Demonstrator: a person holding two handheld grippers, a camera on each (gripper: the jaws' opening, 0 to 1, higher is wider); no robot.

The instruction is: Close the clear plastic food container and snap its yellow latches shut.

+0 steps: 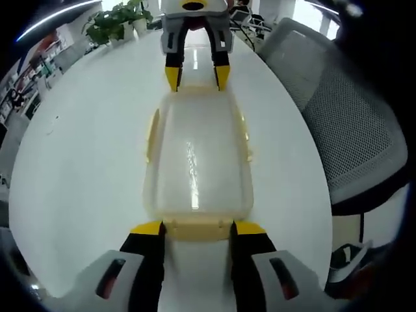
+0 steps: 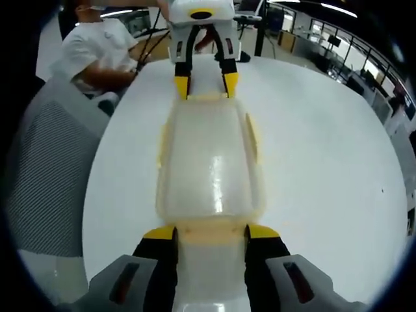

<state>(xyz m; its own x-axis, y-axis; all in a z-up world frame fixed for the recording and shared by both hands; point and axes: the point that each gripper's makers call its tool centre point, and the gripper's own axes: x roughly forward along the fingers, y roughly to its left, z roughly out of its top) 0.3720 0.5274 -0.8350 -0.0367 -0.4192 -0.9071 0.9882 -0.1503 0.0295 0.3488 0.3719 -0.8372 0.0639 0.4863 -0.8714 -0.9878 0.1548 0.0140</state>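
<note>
The clear plastic container lies lengthwise on the white table with its lid on. Yellow side latches run along its long edges. My left gripper is open at the near end, its yellow-tipped jaws on either side of the yellow end latch. The right gripper is at the far end, its tips at that rim. In the right gripper view the container stretches away from my right gripper, which is open astride its end latch. The left gripper faces it.
A grey mesh office chair stands at the table's right edge and appears again as the chair. Potted plants sit at the far end. A person in a white shirt sits beyond the table.
</note>
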